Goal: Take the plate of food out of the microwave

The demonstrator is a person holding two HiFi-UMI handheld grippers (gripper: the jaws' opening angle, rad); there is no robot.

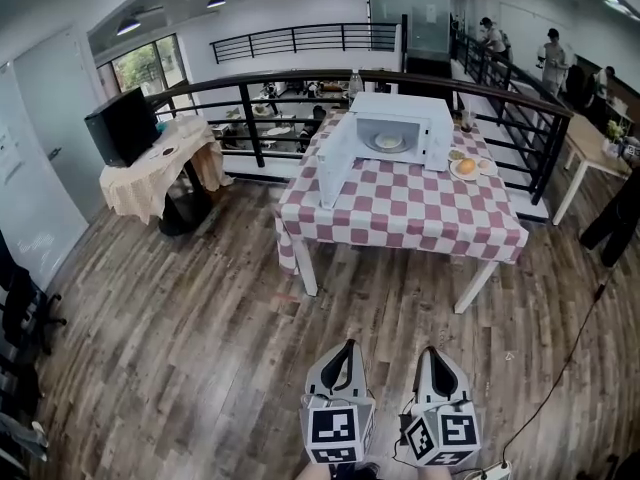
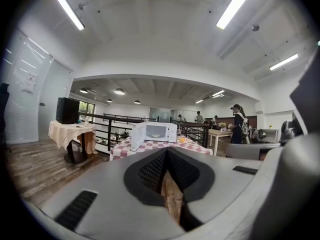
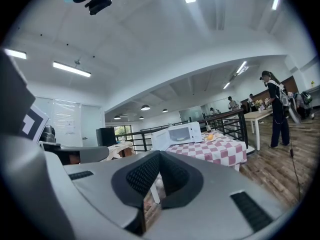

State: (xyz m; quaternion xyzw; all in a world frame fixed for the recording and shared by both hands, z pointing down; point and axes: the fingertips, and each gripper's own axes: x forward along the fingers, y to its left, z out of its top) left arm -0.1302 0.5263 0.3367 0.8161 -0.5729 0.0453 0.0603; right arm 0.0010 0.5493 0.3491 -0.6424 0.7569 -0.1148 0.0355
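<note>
A white microwave stands at the back of a table with a red-and-white checked cloth, its door swung open to the left. Inside it sits a plate of food. The microwave also shows far off in the left gripper view, and as the microwave in the right gripper view. My left gripper and right gripper hang side by side over the wooden floor, well short of the table. Both are shut with nothing between the jaws.
A second plate with food lies on the table right of the microwave. A black railing runs behind it. A draped side table with a black monitor stands left. People stand far right near a white table. A cable trails across the floor.
</note>
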